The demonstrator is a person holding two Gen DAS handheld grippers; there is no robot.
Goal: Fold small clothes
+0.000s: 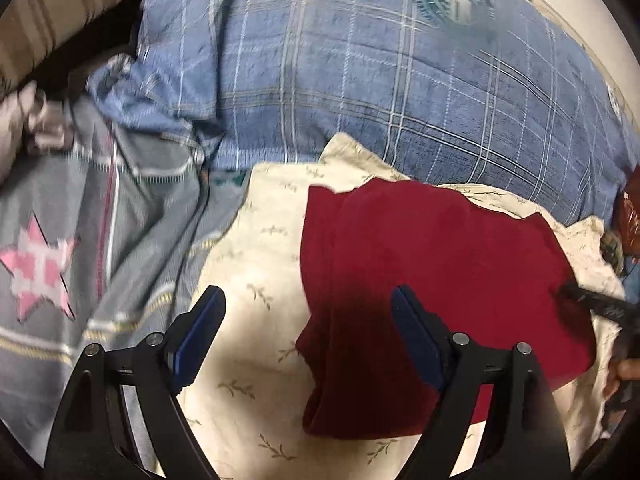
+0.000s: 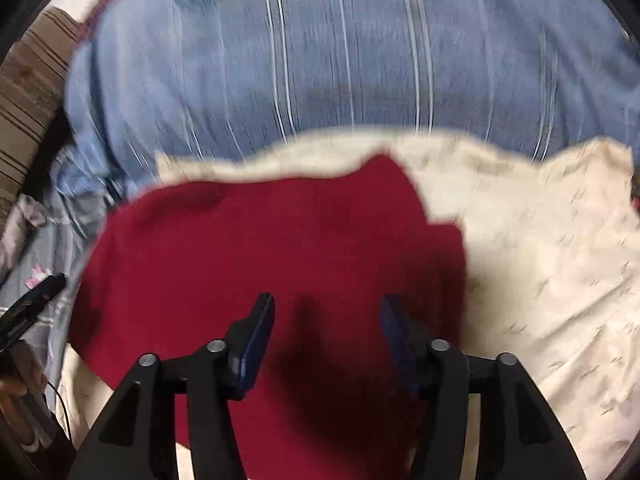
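A dark red garment (image 1: 432,272) lies folded on a cream leaf-print cloth (image 1: 256,264). In the left wrist view my left gripper (image 1: 308,300) is open and empty, above the garment's left edge. The right gripper's tip (image 1: 592,304) shows at the garment's right edge. In the right wrist view the red garment (image 2: 256,248) fills the middle, and my right gripper (image 2: 326,308) is open and empty just above it. The left gripper's tip (image 2: 36,292) shows at the far left. Both views are motion-blurred.
A blue plaid pillow (image 1: 360,72) lies behind the cloth, also in the right wrist view (image 2: 320,60). A grey sheet with a pink star (image 1: 40,268) lies to the left. A brown striped surface (image 2: 28,92) is at the far left.
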